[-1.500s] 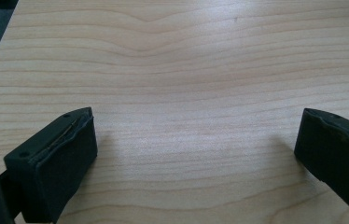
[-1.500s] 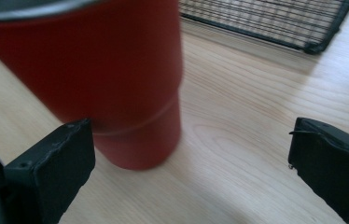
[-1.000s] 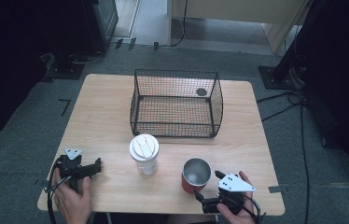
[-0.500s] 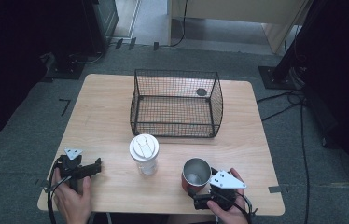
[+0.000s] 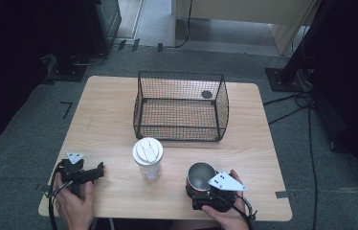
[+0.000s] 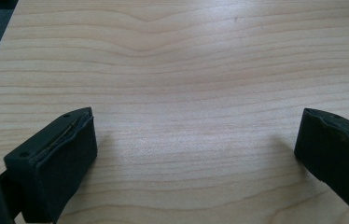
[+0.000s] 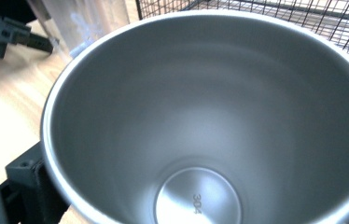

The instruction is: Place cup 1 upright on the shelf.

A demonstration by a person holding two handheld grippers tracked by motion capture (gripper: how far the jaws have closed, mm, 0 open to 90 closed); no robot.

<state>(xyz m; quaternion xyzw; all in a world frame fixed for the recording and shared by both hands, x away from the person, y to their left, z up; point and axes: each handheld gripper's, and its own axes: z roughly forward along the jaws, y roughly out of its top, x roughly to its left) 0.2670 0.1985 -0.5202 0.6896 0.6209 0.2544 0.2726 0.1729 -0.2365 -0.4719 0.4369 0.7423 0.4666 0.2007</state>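
Note:
A steel cup (image 5: pixel 200 175) with a red outside stands near the table's front edge, right of centre. My right gripper (image 5: pixel 197 189) is at its near side, jaws spread wide around the cup wall. In the right gripper view the cup's bare inside (image 7: pixel 210 121) looms close, with one finger (image 7: pixel 28 182) against its outer wall and the other hidden. A clear plastic cup with a white lid (image 5: pixel 148 156) stands upright left of the steel cup. My left gripper (image 5: pixel 99 170) rests on the table at the front left, open, with bare wood between its jaws (image 6: pixel 196 149).
A black wire basket (image 5: pixel 177 132) sits in the middle of the wooden table (image 5: pixel 105 115) behind both cups, with a small dark disc (image 5: pixel 206 95) by its far right corner. Cables and stand feet lie on the floor around.
My right gripper has slid left and forward from the front right edge, so its jaws now straddle the steel cup. The left gripper stays still.

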